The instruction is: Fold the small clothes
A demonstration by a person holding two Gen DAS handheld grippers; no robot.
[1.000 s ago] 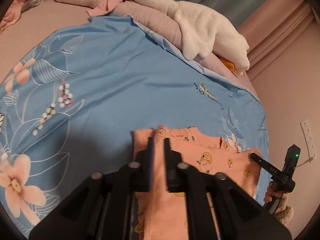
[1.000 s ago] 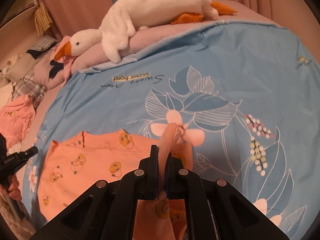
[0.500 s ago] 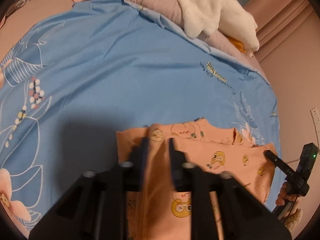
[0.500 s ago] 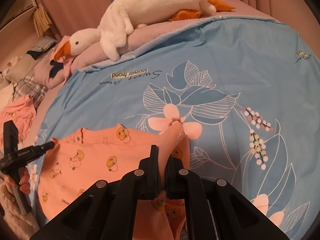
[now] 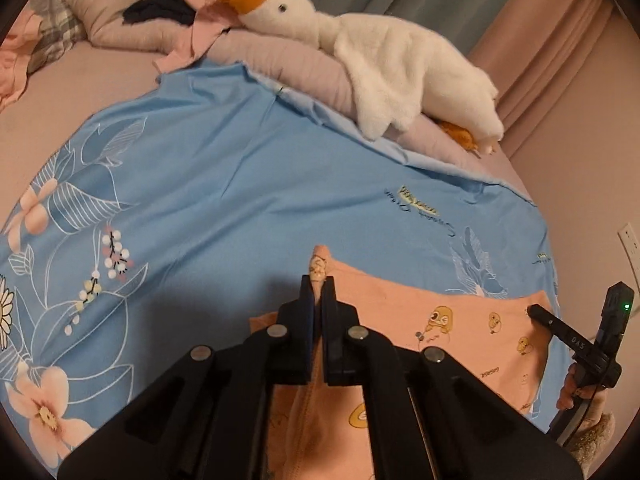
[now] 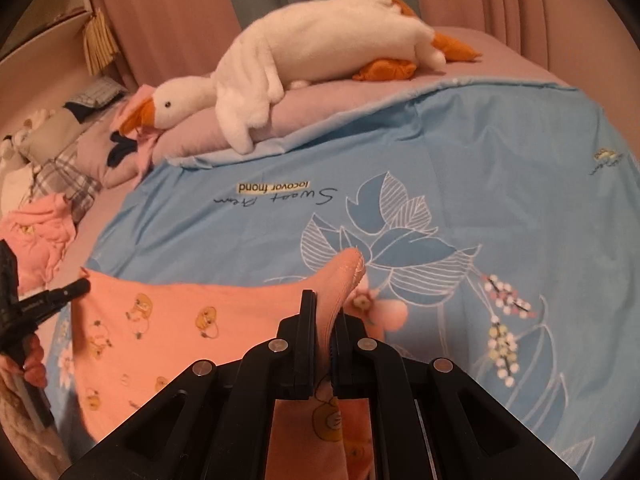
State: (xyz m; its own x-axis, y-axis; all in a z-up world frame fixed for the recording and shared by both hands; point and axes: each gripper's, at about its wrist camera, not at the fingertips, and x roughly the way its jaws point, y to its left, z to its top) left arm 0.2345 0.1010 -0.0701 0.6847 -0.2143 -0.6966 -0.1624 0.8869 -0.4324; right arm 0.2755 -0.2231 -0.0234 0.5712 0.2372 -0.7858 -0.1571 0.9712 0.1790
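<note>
I am observing the left tool (image 5: 318,292) clamping, with its jaws closed, a pinched-up fold of the orange garment (image 5: 472,332), which is lying spread on the blue floral bedsheet (image 5: 240,184) of the bed. To its right, I am seeing the right tool (image 6: 323,304) gripping another raised corner of that garment (image 6: 168,320), jaws likewise pressed together on cloth. A white plush goose (image 6: 304,48) is resting along the pillows behind. Crumpled pink clothing, possibly more garments, is sitting at the far left edge (image 6: 36,236).

The garment (image 5: 472,332) lies on the bedspread (image 5: 240,184), the plush goose (image 5: 384,60) behind on a pillow (image 5: 288,60).
</note>
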